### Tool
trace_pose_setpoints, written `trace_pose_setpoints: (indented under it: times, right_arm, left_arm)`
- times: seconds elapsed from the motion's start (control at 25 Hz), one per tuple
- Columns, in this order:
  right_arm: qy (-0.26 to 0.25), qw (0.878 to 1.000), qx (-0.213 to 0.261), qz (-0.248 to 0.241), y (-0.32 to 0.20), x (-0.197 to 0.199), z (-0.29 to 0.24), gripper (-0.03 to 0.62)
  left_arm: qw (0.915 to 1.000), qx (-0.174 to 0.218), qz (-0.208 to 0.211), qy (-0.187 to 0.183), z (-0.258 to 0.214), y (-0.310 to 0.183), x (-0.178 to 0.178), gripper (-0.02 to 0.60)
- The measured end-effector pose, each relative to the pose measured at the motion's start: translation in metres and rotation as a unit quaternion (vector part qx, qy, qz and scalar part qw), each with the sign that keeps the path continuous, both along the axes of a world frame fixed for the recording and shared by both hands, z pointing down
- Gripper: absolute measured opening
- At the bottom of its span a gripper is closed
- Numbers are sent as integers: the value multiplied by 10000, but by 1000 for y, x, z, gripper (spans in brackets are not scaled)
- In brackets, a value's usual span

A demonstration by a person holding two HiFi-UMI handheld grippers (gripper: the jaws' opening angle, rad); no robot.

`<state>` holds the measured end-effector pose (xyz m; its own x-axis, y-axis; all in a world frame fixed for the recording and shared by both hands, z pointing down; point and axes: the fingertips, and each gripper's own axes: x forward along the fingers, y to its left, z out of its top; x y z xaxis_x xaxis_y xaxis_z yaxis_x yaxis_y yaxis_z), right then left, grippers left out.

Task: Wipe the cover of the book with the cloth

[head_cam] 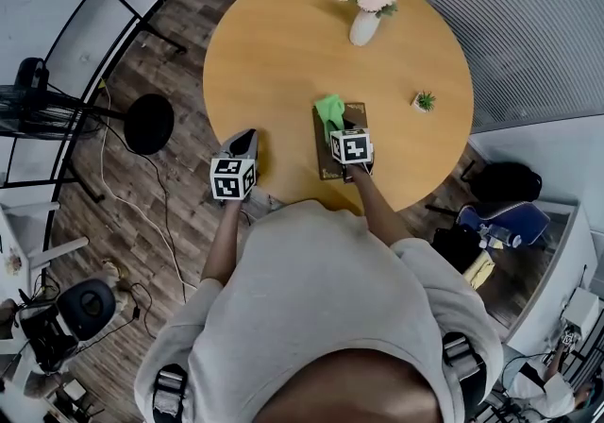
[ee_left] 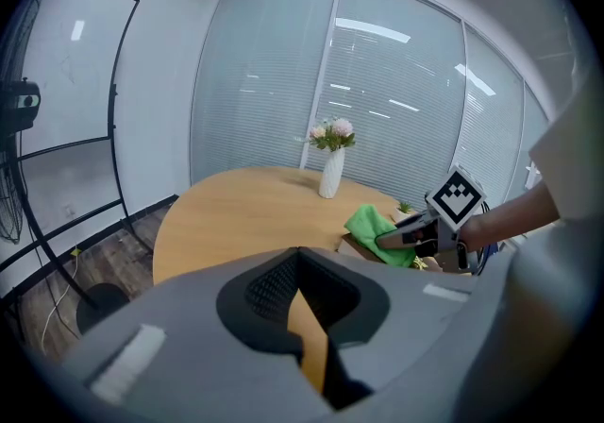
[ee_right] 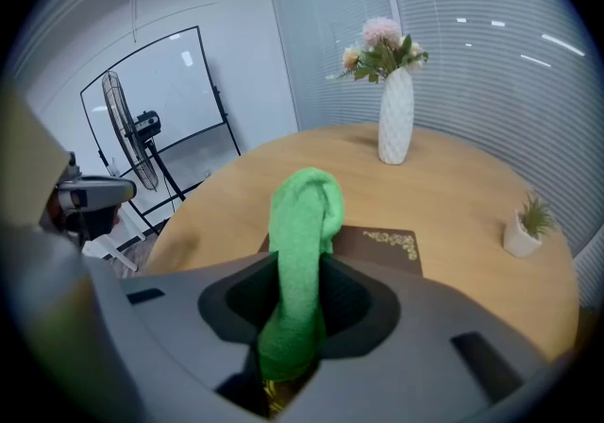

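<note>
Book (head_cam: 327,162) lay unheld near table (head_cam: 283,53) edge. Right gripper (ee_right: 297,317) clenched cloth (ee_right: 302,213) over cover. Left gripper (ee_left: 307,317) closed, empty, aside. Risk: wiping stroke might shove book off.

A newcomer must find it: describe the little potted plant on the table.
On the round wooden table, right of the brown book, stands the little potted plant. Unlike the tall flower vase, it is a tiny white pot with spiky green leaves.

No legible text, brand or number; book (ee_right: 363,251) cover carries gold ornament (ee_right: 394,240), unreadable as lettering.
</note>
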<state>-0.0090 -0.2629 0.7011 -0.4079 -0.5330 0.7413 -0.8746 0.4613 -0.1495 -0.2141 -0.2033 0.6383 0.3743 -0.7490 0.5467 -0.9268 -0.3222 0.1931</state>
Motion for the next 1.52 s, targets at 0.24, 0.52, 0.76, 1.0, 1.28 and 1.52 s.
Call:
trace_pose_setpoints:
  times: [0.24, 0.52, 0.76, 1.0, 1.28, 1.52]
  right_arm:
    - [56, 10000, 3, 63, -1, 11, 0, 121]
    - [131, 9996, -3, 232, -2, 29, 1, 121]
    - [167, 9992, -8, 354, -3, 46, 1, 121]
    - [216, 9982, -19, 560, -3, 64, 1, 121]
    - [328, 9959, -67, 835, -1, 89, 2, 121]
    - [445, 9948, -96, 915, 6, 104, 3, 121]
  left_arm:
    - [10000, 20, 46, 2, -2, -3, 5, 9]
    - [9999, 45, 138, 22, -3, -7, 14, 10]
    - [9998, 52, 205, 31, -4, -9, 20, 9]
    - [9996, 40, 285, 30, -4, -9, 25, 9]
    - [9992, 49, 398, 34, -4, -11, 33, 9]
    - [9986, 100, 513, 61, -7, -15, 41, 9]
